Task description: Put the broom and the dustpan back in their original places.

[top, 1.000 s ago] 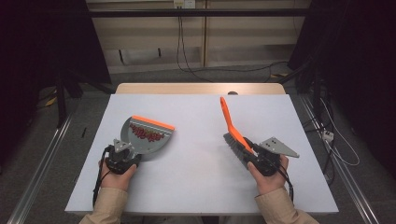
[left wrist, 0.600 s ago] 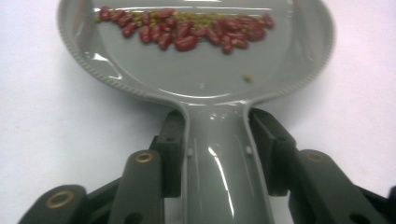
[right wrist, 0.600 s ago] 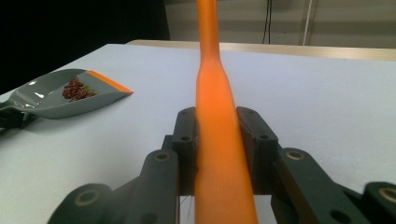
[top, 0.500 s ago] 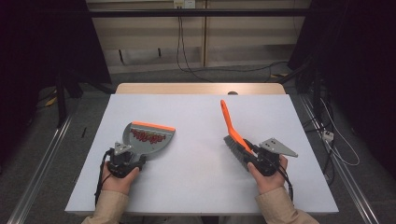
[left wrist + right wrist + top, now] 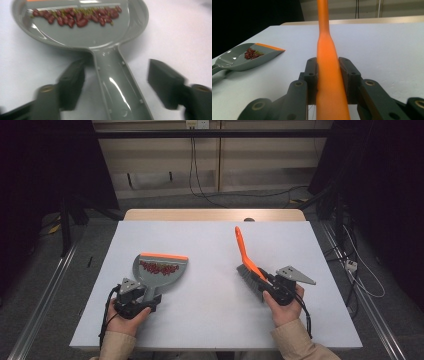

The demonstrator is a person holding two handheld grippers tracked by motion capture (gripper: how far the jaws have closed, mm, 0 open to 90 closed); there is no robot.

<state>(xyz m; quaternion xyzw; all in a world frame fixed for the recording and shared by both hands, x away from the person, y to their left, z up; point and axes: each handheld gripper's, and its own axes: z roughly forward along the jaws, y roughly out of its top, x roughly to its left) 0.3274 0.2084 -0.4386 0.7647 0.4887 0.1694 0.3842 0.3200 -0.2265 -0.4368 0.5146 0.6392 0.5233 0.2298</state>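
A grey dustpan (image 5: pixel 159 274) with an orange lip lies flat on the white table (image 5: pixel 210 245), with red beans (image 5: pixel 159 267) heaped near its lip. My left gripper (image 5: pixel 149 296) is open and has just been opening. The dustpan's handle (image 5: pixel 117 87) runs between its fingers (image 5: pixel 72 85), and neither pad touches it. The beans (image 5: pixel 77 16) lie across the pan's far end. My right gripper (image 5: pixel 264 282) is shut on the orange handle of a brush (image 5: pixel 245 252), whose dark bristles rest by the jaws. In the right gripper view the brush handle (image 5: pixel 328 65) is clamped between both pads, and the dustpan (image 5: pixel 242 60) lies at the left.
A wooden strip (image 5: pixel 215 215) borders the table's far edge. Cables (image 5: pixel 200 175) hang and trail over the floor behind it. Metal rails (image 5: pixel 45 290) run along both sides of the table. Bare white surface lies between the dustpan and the brush.
The dustpan has come down from a raised tilt to lie flat on the table. The left jaws have opened off its handle. The right hand and brush have stayed put.
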